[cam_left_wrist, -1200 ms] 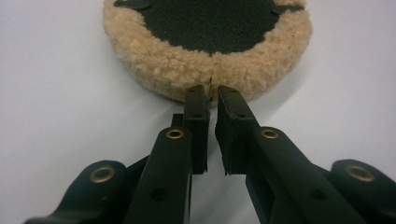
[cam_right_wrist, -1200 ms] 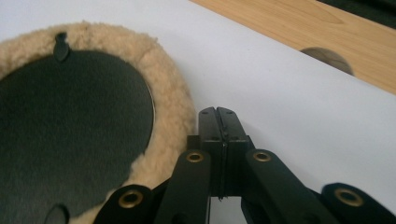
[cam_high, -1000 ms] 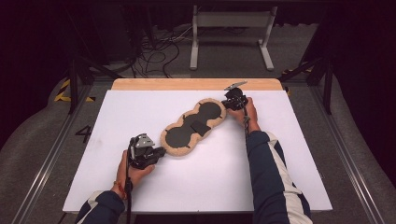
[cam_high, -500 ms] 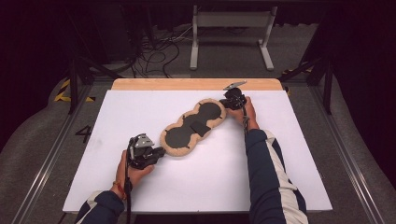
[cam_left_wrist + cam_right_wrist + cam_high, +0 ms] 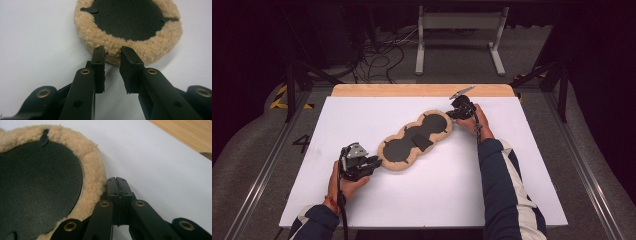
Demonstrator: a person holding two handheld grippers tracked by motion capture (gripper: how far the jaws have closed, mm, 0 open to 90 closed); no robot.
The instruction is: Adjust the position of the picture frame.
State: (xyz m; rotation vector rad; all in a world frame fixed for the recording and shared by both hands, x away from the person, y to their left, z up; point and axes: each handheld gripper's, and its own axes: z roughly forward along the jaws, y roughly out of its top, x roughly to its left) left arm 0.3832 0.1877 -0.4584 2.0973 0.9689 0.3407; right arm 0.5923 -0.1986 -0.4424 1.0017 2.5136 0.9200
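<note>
- Opening a little at the near end of the table, the left gripper has just been parting its jaws; in the left gripper view they stand apart with their tips at the fleece rim and a tuft of pile in the gap, no longer squeezed.
- Judged from that, the near end of the fleece pad is being let go, so the laying-out looks close to done on this side.
- One fleece pad lies flat and diagonal across the white table, tan rim all round, dark lining up; it reads as two rounded lobes joined at a waist.
- At the far lobe, the right gripper has its jaws pressed together beside the fleece edge; whether any fleece is pinched between them cannot be told.
- Count: two grippers, two hands, one pad, one table.
</note>
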